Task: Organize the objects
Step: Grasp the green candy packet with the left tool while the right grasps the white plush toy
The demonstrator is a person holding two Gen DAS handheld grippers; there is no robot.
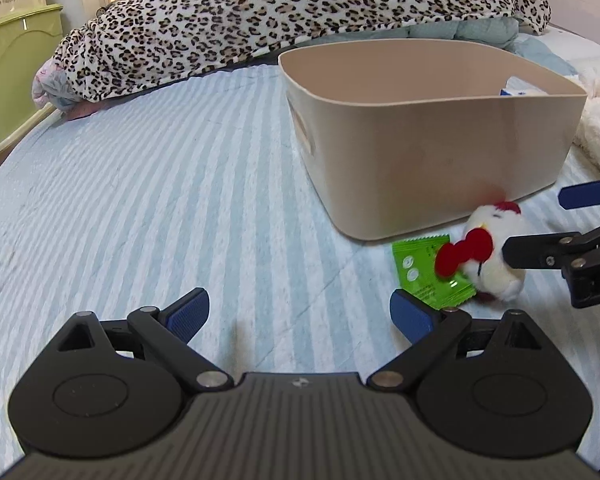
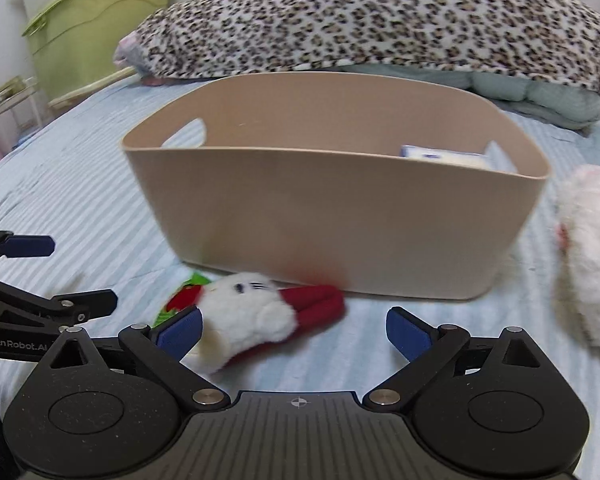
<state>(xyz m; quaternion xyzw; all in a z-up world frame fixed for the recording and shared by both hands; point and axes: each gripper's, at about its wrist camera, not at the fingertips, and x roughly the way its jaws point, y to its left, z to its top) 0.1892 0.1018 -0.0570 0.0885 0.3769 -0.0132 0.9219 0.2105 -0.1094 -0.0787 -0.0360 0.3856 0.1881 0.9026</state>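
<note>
A tan bin point(image 2: 332, 216) sits in the middle of the frame on a striped blue bed sheet point(image 1: 140, 184). A small white and red plush toy point(image 2: 252, 316) lies just in front of the bin, touching a green packet point(image 1: 428, 276). The right gripper point(image 2: 294, 332) is wide open, with the toy between its fingers, by the left one. The left gripper point(image 1: 300, 316) is wide open too, holding nothing. A white box point(image 2: 444, 156) lies inside the bin.
</note>
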